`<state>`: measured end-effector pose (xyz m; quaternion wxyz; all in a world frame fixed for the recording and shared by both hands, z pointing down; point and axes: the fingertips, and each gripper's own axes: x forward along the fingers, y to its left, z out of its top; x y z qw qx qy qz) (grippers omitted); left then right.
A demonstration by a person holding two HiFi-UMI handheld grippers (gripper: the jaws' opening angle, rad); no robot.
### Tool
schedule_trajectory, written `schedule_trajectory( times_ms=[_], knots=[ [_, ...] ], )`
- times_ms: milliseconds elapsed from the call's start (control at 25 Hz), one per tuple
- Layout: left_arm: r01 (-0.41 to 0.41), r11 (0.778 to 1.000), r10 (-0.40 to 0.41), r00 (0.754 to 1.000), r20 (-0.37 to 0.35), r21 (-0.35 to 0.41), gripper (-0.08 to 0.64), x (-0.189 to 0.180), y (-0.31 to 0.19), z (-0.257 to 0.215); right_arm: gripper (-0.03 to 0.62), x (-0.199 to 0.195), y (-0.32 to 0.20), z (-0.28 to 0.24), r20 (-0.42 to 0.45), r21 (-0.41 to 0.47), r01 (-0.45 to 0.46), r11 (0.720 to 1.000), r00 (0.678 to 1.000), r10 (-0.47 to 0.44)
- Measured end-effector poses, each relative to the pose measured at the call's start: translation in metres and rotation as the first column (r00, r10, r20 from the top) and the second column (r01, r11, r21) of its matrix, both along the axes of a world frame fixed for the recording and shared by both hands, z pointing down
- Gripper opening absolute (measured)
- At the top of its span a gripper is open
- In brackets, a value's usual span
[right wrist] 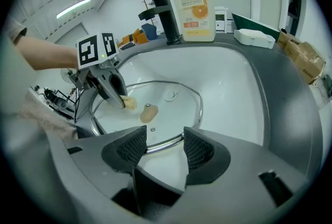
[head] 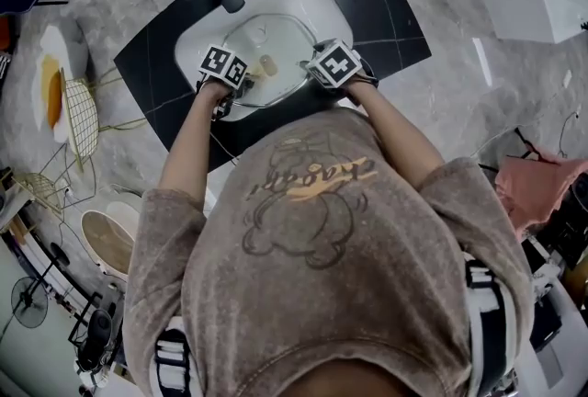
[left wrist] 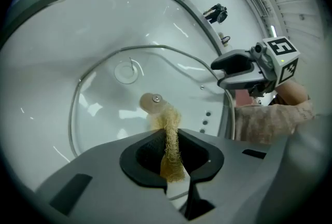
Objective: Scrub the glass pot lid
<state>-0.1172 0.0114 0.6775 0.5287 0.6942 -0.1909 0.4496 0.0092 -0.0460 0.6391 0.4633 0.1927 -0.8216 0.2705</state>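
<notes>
Your left gripper (left wrist: 171, 151) clamps the loofah (left wrist: 169, 137) beside the glass lid (left wrist: 104, 114) knob (left wrist: 151, 102); your right gripper (right wrist: 165, 148) has its jaws apart at the lid's rim.

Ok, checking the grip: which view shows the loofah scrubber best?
The left gripper view: the loofah scrubber sits pinched in the left claw, close up. The right gripper view shows only its tip, small; the head view hides it.
</notes>
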Motion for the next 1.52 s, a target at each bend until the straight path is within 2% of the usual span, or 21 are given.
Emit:
schedule_trajectory(
  times_ms=[200, 520, 640, 960, 1160, 1360, 1440, 1520],
  knots=[
    [-0.045, 0.998, 0.042, 0.998, -0.053, -0.053, 0.064, 0.015, 0.020, -0.017, 0.225, -0.002, 0.000, -0.001, 0.004, 0.010, 0.005, 1.000, 1.000, -0.005],
    [-0.062, 0.997, 0.055, 0.989, -0.138, -0.047, 0.064, 0.052, 0.027, -0.036, 0.222, -0.001, 0.001, 0.000, -0.006, 0.008, 0.011, 1.000, 1.000, -0.011],
    [-0.038, 0.999, 0.031, 0.981, -0.189, -0.034, 0.064, 0.070, 0.023, -0.043, 0.222, -0.002, 0.001, -0.002, -0.004, 0.014, 0.011, 1.000, 1.000, -0.011],
    [0.029, 1.000, -0.027, 0.967, -0.253, 0.004, 0.064, 0.097, 0.005, -0.042, 0.221, -0.001, 0.003, -0.002, -0.006, 0.021, 0.008, 1.000, 1.000, -0.008],
    [0.068, 0.996, -0.053, 0.967, -0.251, 0.051, 0.064, 0.103, -0.011, -0.035, 0.218, -0.001, 0.001, -0.003, -0.004, 0.041, 0.006, 0.999, 1.000, -0.006],
    [0.147, 0.988, -0.131, 0.954, -0.270, 0.040, 0.064, 0.101, -0.023, -0.029, 0.215, -0.002, 0.001, -0.004, -0.004, 0.045, 0.007, 0.999, 1.000, -0.007],
    [0.177, 0.982, -0.154, 0.951, -0.268, 0.065, 0.064, 0.102, -0.031, -0.025, 0.216, -0.002, 0.001, -0.004, -0.006, 0.041, 0.008, 0.999, 1.000, -0.008],
    [0.170, 0.980, -0.138, 0.956, -0.259, 0.103, 0.064, 0.105, -0.038, -0.022, 0.216, -0.002, 0.001, -0.003, -0.006, 0.037, 0.009, 0.999, 1.000, -0.009]
  ],
)
